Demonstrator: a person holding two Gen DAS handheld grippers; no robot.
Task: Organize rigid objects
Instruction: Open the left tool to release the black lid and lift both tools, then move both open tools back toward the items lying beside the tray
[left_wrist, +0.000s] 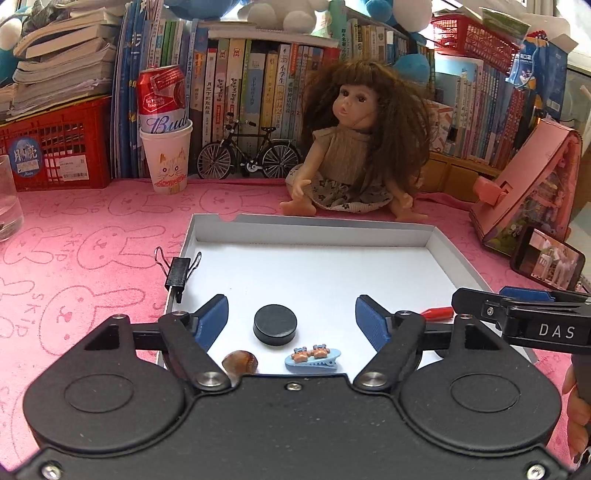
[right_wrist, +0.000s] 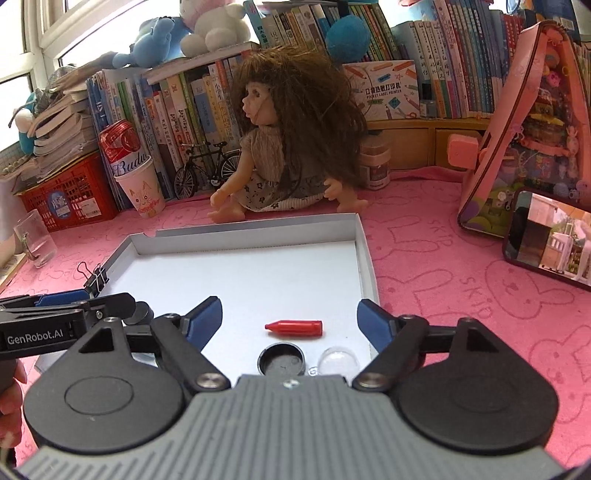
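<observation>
Looks mostly done: shallow white cardboard tray (left_wrist: 310, 236) on pink counter holds black round puck (left_wrist: 275, 324), red crayon-shaped cap (right_wrist: 294, 327), blue toothed hair clip (left_wrist: 313, 359) etc.; black binder clip (left_wrist: 178, 272) on its rim maybe left; my left claw (left_wrist: 291, 320) & right claw (right_wrist: 290, 322) both spread wide, empty.

Pink bunny-print cloth (left_wrist: 92, 236) covers the table; white tray (left_wrist: 439, 240) dead centre, doll (left_wrist: 354, 147) at twelve o'clock, paper cup (left_wrist: 168, 158) at ten, phone (right_wrist: 550, 240) at three.

In the white tray (left_wrist: 439, 243) we list: black puck (left_wrist: 275, 324), flat; brown shell (left_wrist: 240, 363); blue hair clip (left_wrist: 312, 360); red crayon (right_wrist: 294, 327), lying sideways; black cap (right_wrist: 281, 359), open side up; clear dome (right_wrist: 338, 361).
</observation>
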